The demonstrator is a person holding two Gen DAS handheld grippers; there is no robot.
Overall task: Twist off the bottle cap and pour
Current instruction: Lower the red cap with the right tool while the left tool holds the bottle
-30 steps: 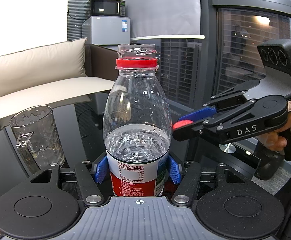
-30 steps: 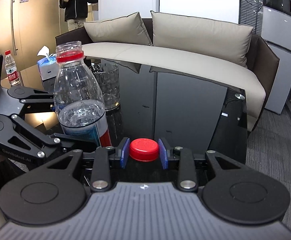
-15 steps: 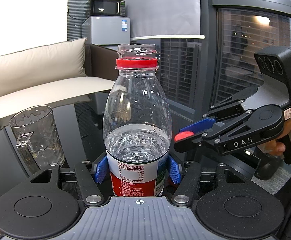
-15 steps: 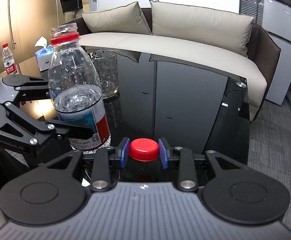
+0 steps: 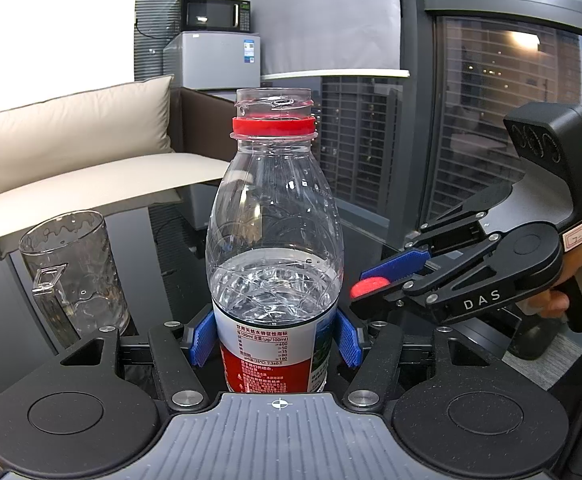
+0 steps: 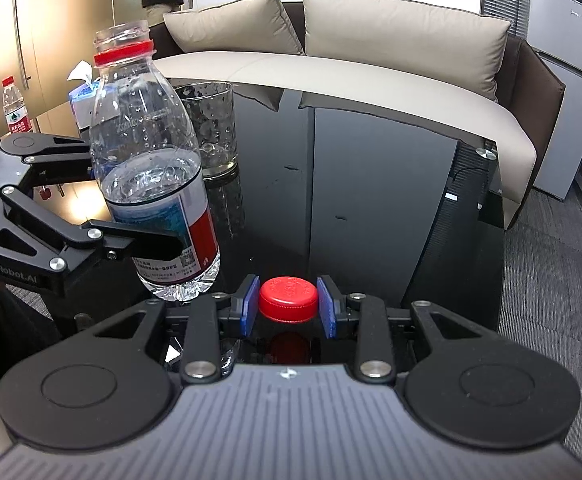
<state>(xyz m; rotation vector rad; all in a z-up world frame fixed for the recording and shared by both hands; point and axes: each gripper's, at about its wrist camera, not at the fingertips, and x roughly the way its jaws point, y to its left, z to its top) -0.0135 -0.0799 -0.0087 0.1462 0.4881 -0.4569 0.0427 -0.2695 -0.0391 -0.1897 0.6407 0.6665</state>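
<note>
— How was the bottle (image 5: 275, 264) judged?
— Light, thin-walled, easily crushed; it was pinched at the label by the left gripper (image 5: 275, 338), above the table (image 6: 371, 200).
— And the cap (image 6: 288, 299)?
— Clamped in the right gripper (image 6: 288, 306), apart from the glass (image 5: 73, 272).

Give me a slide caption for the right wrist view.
Right hand-held gripper holds the red cap; left hand-held gripper holds the opened bottle.

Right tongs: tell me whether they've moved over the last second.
Yes. In the left wrist view the right tongs, gripping the red cap, have dropped lower against the window frame.
</note>
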